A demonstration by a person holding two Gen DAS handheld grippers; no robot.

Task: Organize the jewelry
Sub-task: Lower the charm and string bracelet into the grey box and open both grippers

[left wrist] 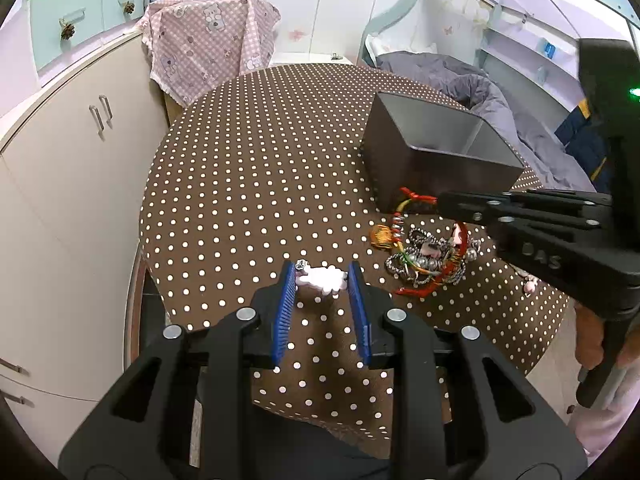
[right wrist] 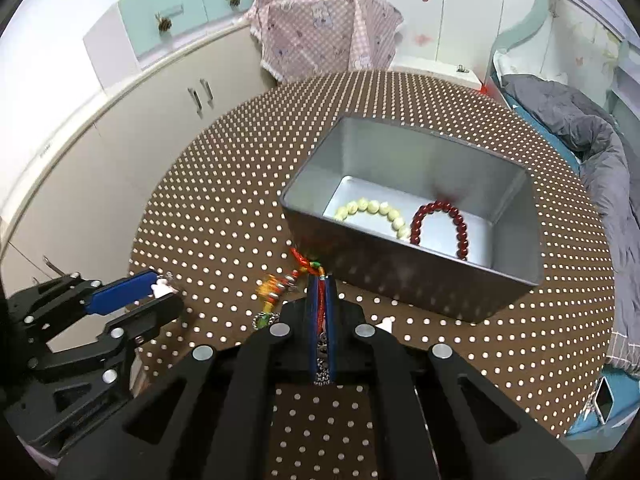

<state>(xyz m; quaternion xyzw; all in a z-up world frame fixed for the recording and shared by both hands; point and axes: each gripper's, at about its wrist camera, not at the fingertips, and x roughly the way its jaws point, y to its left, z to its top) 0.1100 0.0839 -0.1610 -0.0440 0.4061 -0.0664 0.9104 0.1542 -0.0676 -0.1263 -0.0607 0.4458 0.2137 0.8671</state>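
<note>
With the right gripper (right wrist: 321, 280) clenched on a red cord (right wrist: 320, 300) at lower centre and the left gripper (left wrist: 322, 276) grasping a white trinket (left wrist: 322, 278), the pick-up is under way; next, I judge, comes carrying each to the metal box (right wrist: 400, 280) just beyond.

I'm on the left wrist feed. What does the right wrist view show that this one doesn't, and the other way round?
Only the right wrist view shows the tin's inside: a cream bead bracelet and a dark red bead bracelet. Only the left wrist view shows the tangled jewelry pile on the table. Both show the metal tin, the left gripper shut on a white piece, and the right gripper clamped on a red cord.
</note>
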